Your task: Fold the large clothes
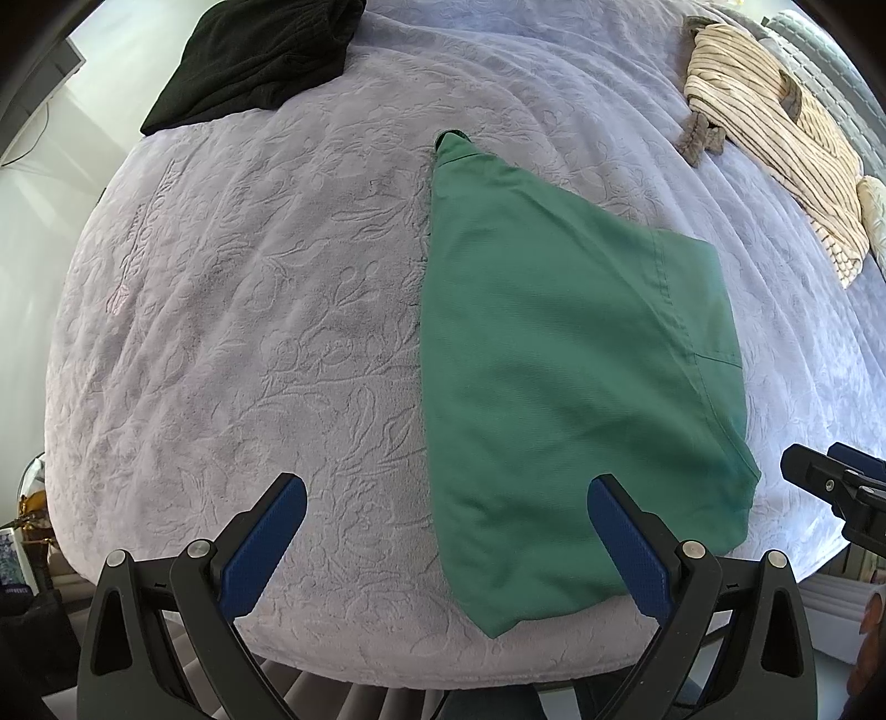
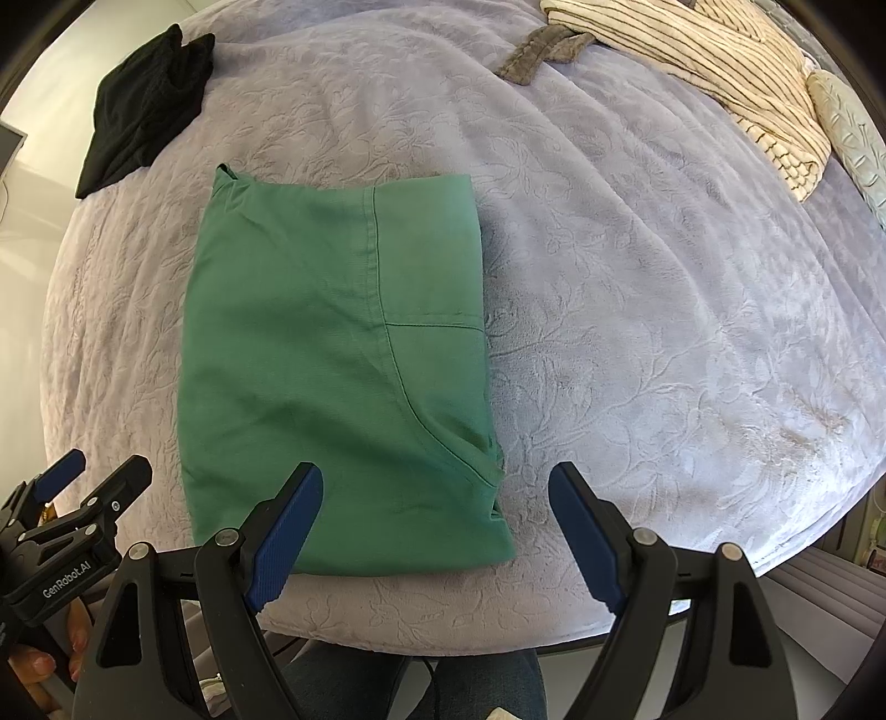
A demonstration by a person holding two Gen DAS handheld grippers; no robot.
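1. Nearest in: left gripper [image 1: 446, 520], blue pads spread wide apart, nothing between them. It hovers over the near edge of the bed; its right-side pad overlaps the near corner of the green garment in left wrist view, contact can't be told.
2. Right gripper [image 2: 434, 512], likewise released, jaws wide, gripping nothing. Its left-side pad sits over the garment's near hem in right wrist view; touching or not, can't tell.
3. Each gripper shows at the edge of the other's cam, side by side at the near bed edge.
4. Just beyond: the green garment [image 2: 338, 354], folded to a rough rectangle, lying flat on the lavender embossed blanket [image 2: 637, 332]. Seam runs down its length, a curved pocket-like line on the right half. Small fabric tip pokes out at the far left corner.
5. Blanket has a floral raised pattern and covers the whole bed.
6. Far left: black garment [image 2: 138, 111], bunched in a heap near the bed edge, well apart from the green one.
7. Far right: cream striped garment [image 2: 720, 72], loosely spread, w/ a grey-brown knit strip [image 2: 540, 52] at its left end.
8. Pale patterned pillow [image 2: 853, 127] just beside the striped piece, at the right edge.
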